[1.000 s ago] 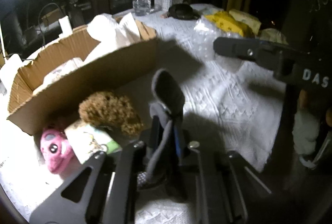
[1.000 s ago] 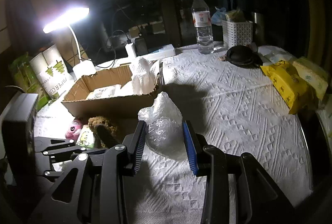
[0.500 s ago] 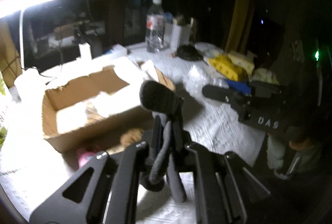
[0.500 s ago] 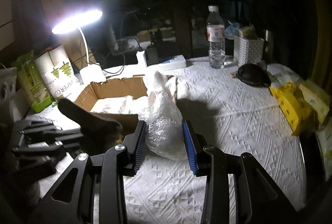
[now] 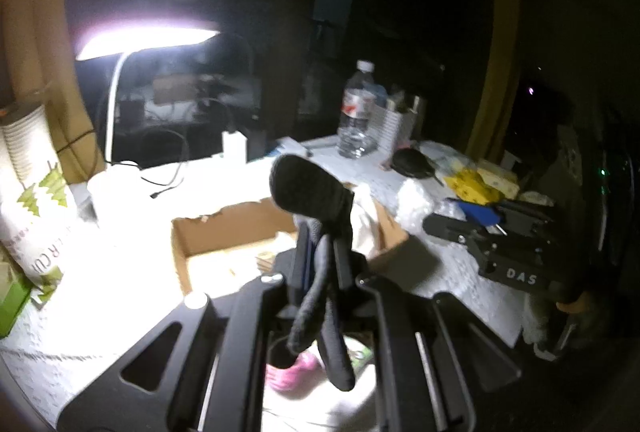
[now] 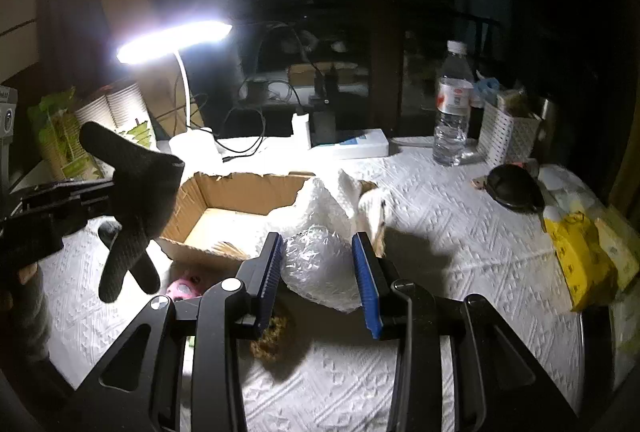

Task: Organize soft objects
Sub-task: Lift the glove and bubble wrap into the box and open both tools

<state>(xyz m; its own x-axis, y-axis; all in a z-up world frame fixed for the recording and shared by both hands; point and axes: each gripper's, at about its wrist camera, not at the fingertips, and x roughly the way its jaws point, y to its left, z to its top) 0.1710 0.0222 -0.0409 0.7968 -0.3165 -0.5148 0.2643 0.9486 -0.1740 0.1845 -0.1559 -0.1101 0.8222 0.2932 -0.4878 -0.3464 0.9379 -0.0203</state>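
Limp dark knitted sock [image 5: 320,256], pinched mid-length in the left gripper [image 5: 320,272], dangles above the brown cardboard box [image 6: 240,192]; light, floppy. Right gripper [image 6: 318,264] clamps the crinkly clear plastic bag [image 6: 316,256], slippery.

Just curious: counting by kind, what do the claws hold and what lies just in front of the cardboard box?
Dark sock: 1
Bubble-wrap bundle: 1
Pink plush toy: 1
Brown fuzzy toy: 1
Green-printed packet: 1
Total: 5
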